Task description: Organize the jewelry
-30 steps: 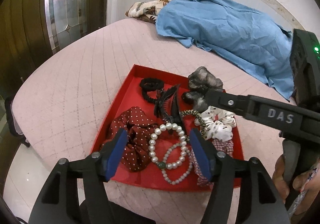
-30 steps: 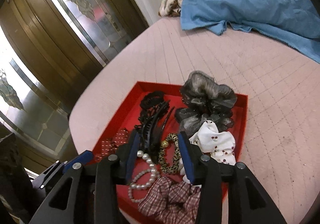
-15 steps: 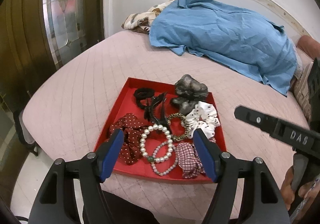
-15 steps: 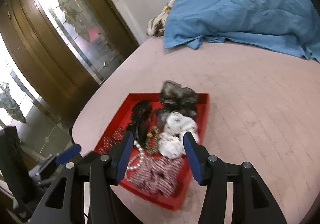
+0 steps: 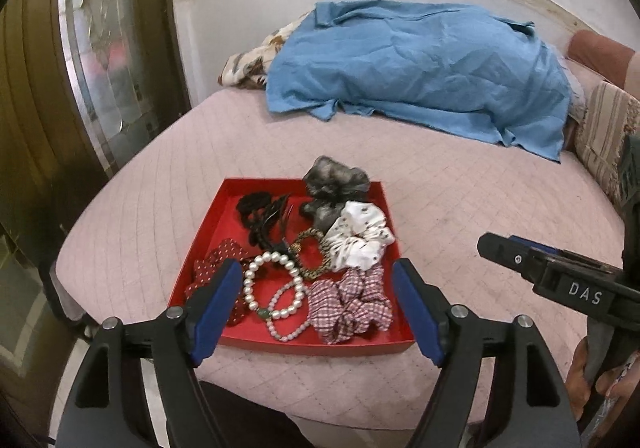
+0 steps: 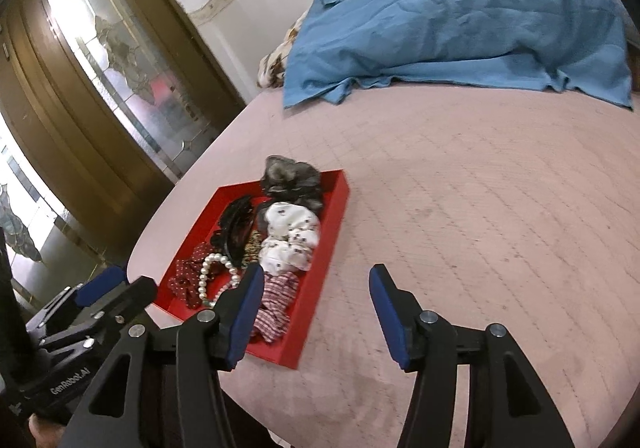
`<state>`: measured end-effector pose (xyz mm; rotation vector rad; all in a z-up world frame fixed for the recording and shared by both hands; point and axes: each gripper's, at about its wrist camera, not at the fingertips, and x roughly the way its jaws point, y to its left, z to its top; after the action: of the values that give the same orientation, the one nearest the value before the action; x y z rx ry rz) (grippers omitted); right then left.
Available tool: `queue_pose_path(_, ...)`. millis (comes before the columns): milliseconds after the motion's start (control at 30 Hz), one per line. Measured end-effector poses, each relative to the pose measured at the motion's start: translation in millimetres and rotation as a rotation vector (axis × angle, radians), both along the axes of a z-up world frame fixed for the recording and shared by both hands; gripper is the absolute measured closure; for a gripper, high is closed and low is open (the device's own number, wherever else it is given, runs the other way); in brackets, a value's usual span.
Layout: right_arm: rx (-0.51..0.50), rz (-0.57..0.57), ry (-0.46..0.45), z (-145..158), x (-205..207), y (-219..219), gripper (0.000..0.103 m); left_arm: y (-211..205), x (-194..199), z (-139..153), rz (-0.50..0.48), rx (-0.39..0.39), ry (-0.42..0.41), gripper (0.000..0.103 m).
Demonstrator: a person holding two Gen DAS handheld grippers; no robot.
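A red tray (image 5: 216, 244) sits near the front edge of the pink bed and also shows in the right wrist view (image 6: 328, 236). It holds pearl bracelets (image 5: 276, 288), a black claw clip (image 5: 268, 224), a leopard hair tie (image 5: 312, 254), and dotted red (image 5: 216, 264), plaid (image 5: 352, 304), white (image 5: 362, 236) and grey (image 5: 332, 184) scrunchies. My left gripper (image 5: 316, 308) is open and empty, held back above the tray's near edge. My right gripper (image 6: 316, 312) is open and empty, to the right of the tray.
A blue sheet (image 5: 420, 64) covers a heap at the far side of the bed, over a floral cloth (image 5: 248, 64). A wooden door with patterned glass (image 6: 116, 60) stands to the left. Striped cushions (image 5: 604, 132) lie at the right.
Both grippers have pulled back and up from the tray, so it looks smaller and farther. The right gripper has swung to the right of the tray and opened wider. Nothing was picked up.
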<state>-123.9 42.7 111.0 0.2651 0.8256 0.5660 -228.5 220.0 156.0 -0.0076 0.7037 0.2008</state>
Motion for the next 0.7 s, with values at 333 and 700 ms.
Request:
queue_pose_path(333,0.008,-0.063,0.003,-6.5,-7.2,-36.2,0.042,-25.5,-9.9,18.3,0.000,0.059,-0.117,0.017)
queue_pose_path(700,-0.104,-0.103,-0.144,8.1,-28.9,-43.5,0.036,-32.9,-41.6,47.9,0.113,0.165,-0.401,0.000)
